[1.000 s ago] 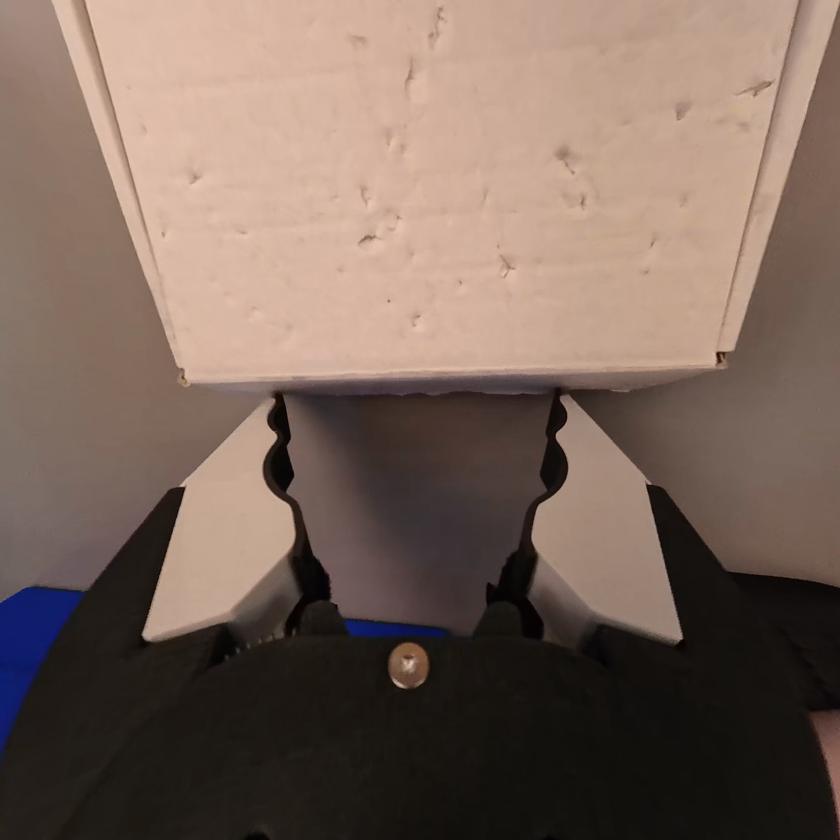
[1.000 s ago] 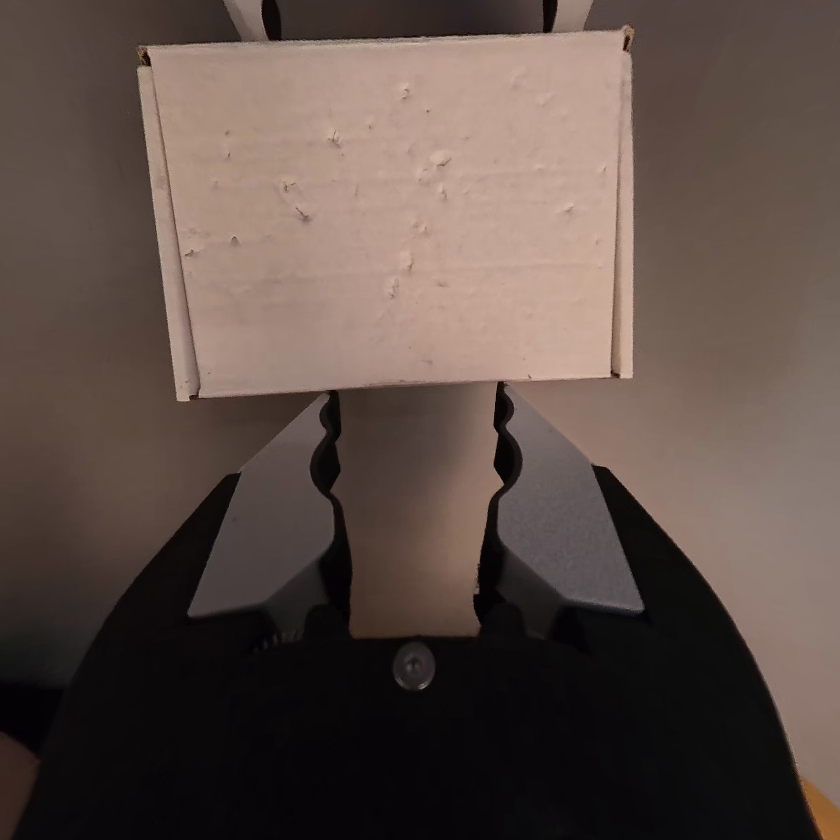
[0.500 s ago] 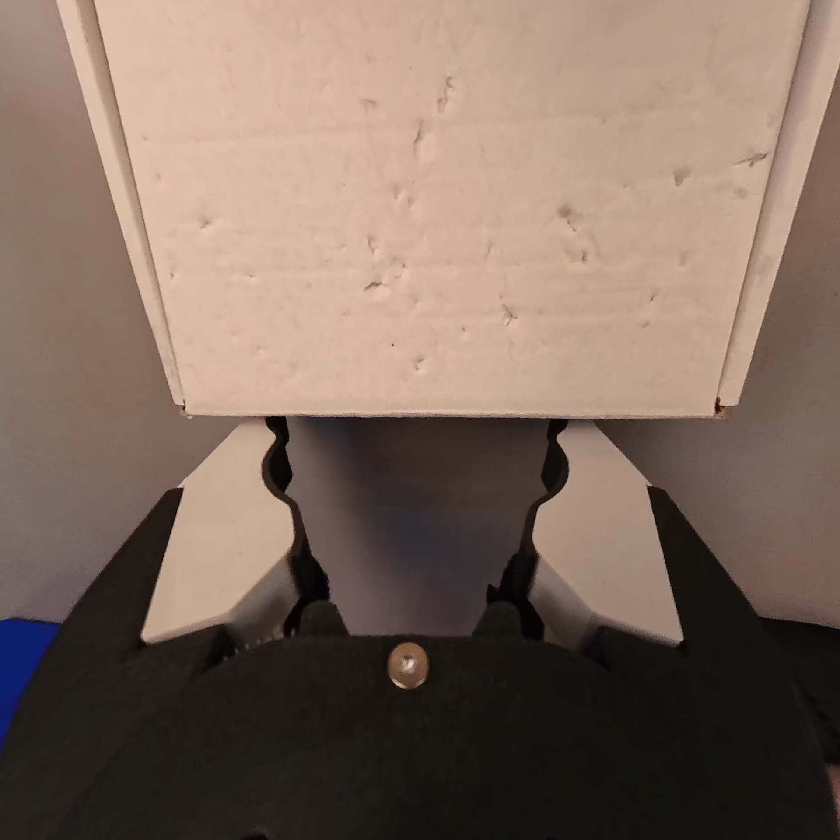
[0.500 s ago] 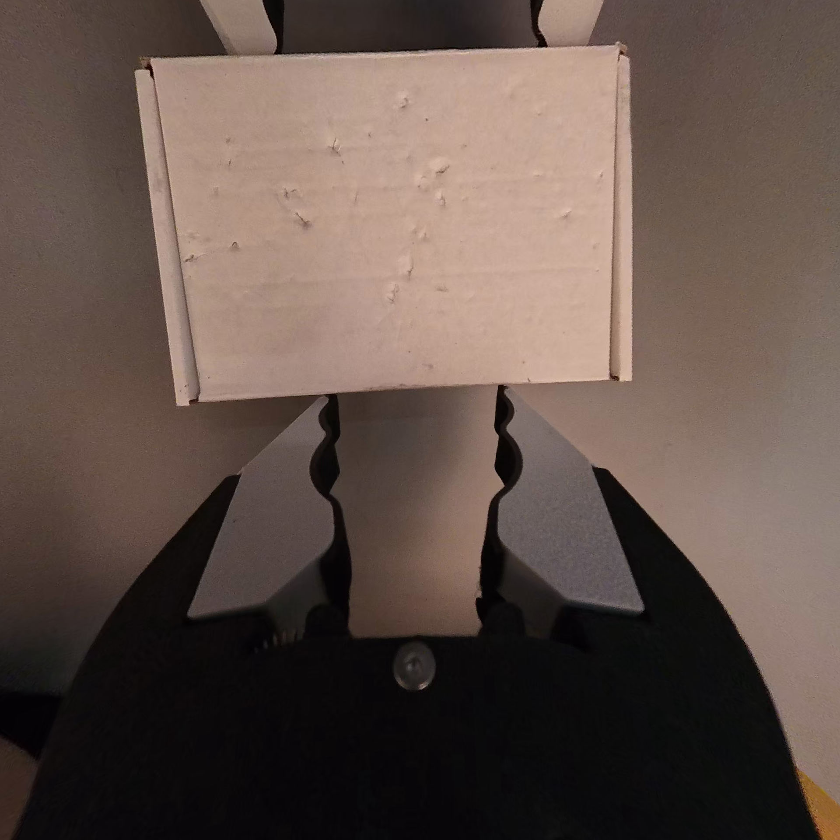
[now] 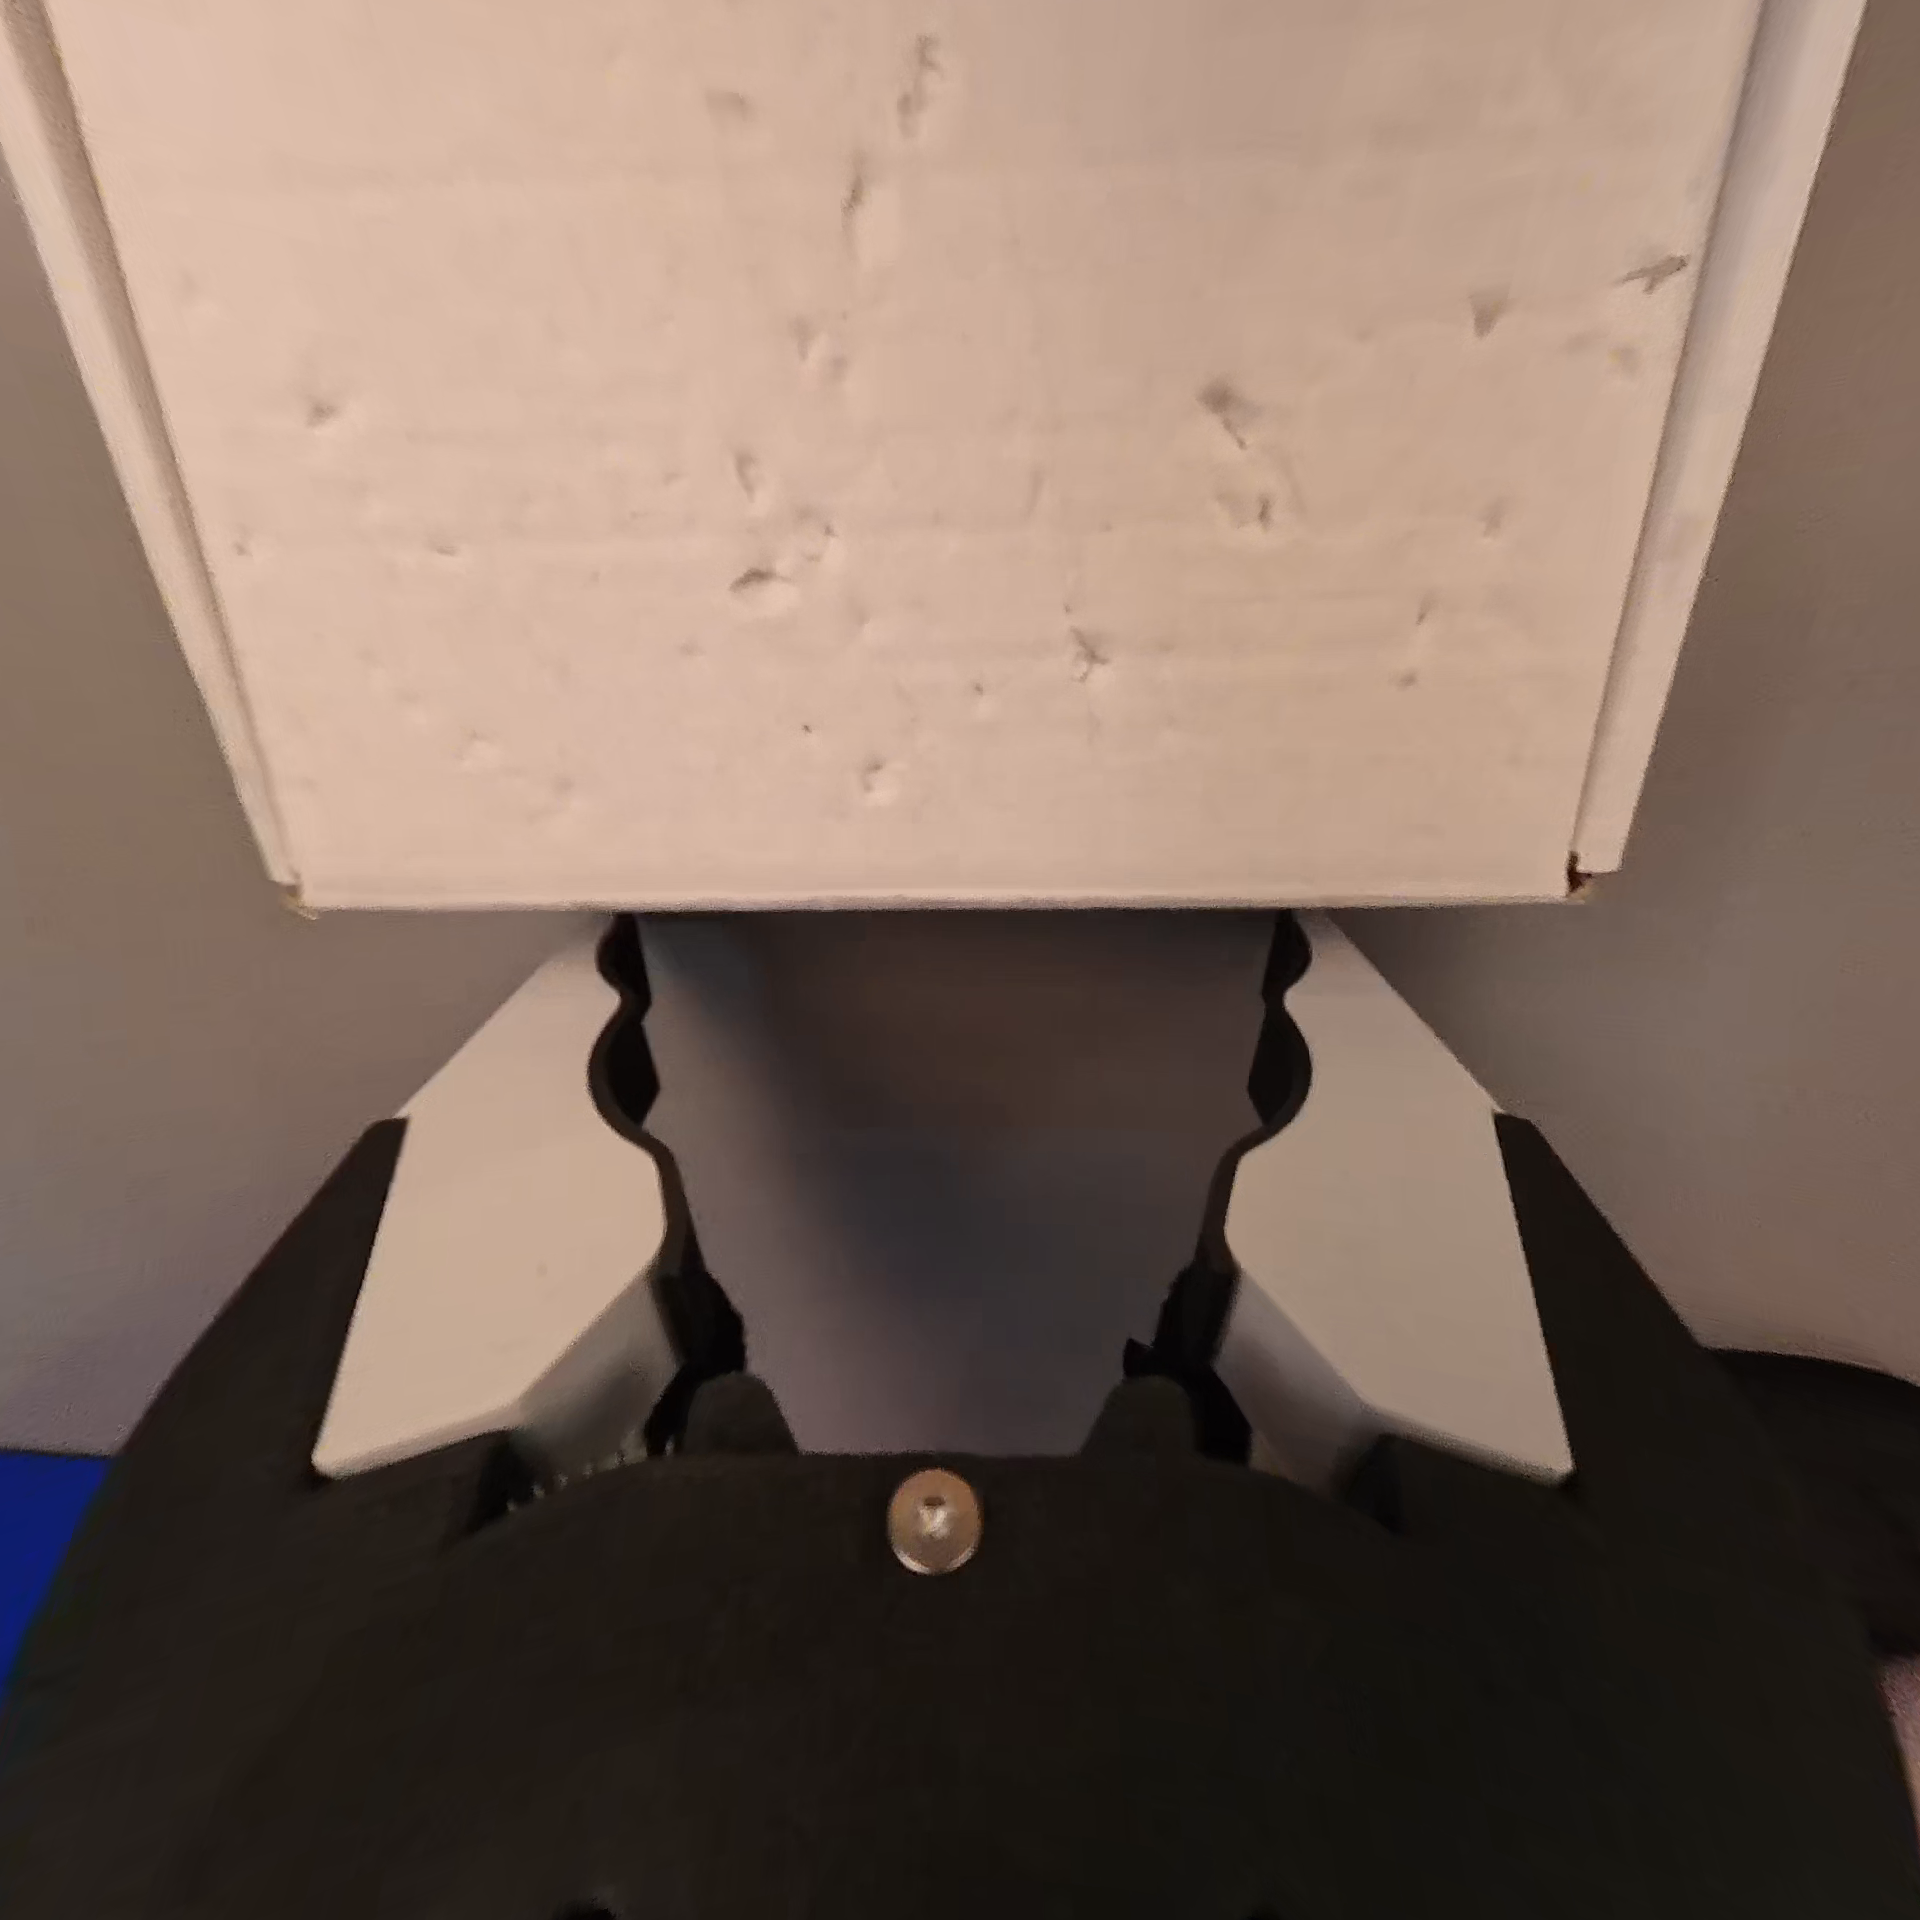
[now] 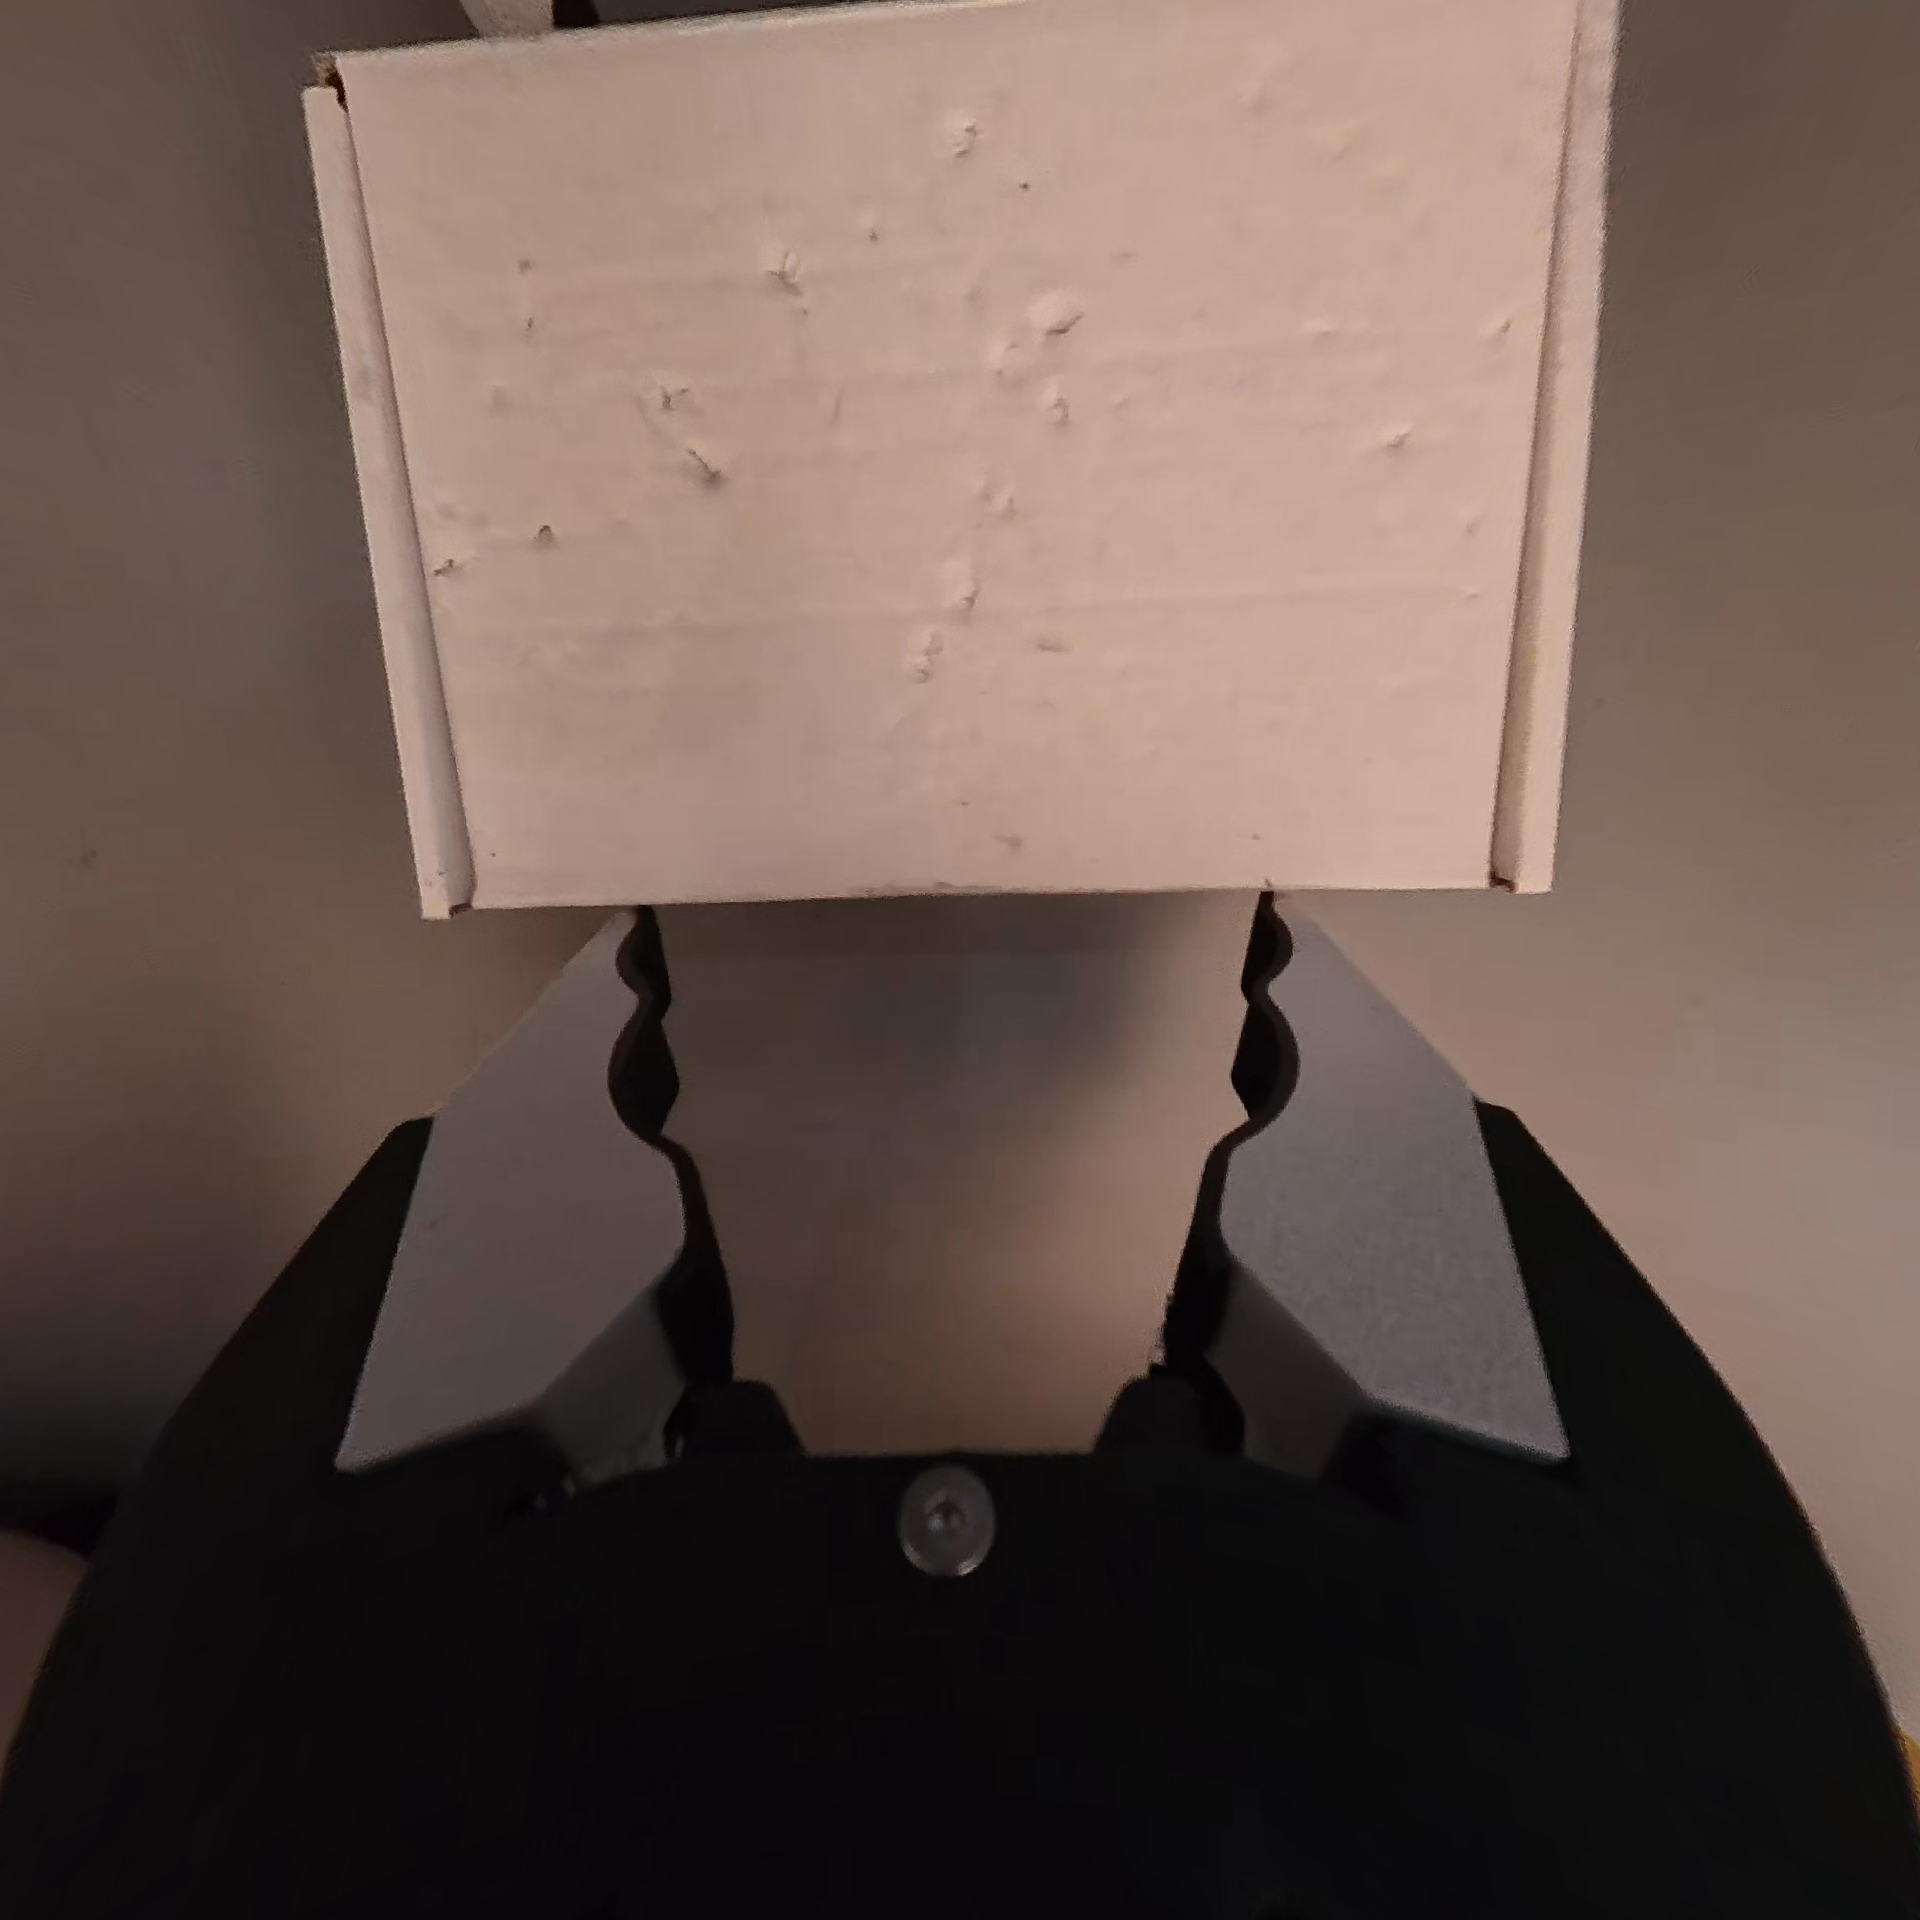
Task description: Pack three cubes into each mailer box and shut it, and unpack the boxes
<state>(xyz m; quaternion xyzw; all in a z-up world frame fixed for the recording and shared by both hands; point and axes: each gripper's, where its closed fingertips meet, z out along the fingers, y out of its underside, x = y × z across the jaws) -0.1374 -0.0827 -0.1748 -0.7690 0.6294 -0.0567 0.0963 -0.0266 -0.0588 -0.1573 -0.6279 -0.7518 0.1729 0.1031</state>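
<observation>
A closed white mailer box [image 5: 935, 468], its cardboard face dented, fills the upper part of the left wrist view. My left gripper [image 5: 951, 925] is open, and the box's near edge hides its fingertips. The same box [image 6: 956, 468] fills the upper right wrist view. My right gripper [image 6: 951, 914] is open wide at the opposite edge, its tips also hidden by the box. The left gripper's white fingers [image 6: 509, 12] peek past the far edge. No cubes are visible.
The box lies over a plain grey surface [image 5: 125, 1039]. A blue object [image 5: 42, 1496] shows at the lower left of the left wrist view and a dark one [image 5: 1849, 1455] at the lower right. A yellow sliver [image 6: 1910, 1766] sits at the right edge. The grippers' ends are close to 12 cm from one another.
The right gripper's jaws have opened wider. The box now looks larger and nearer in both views. The left gripper's jaws keep the same width.
</observation>
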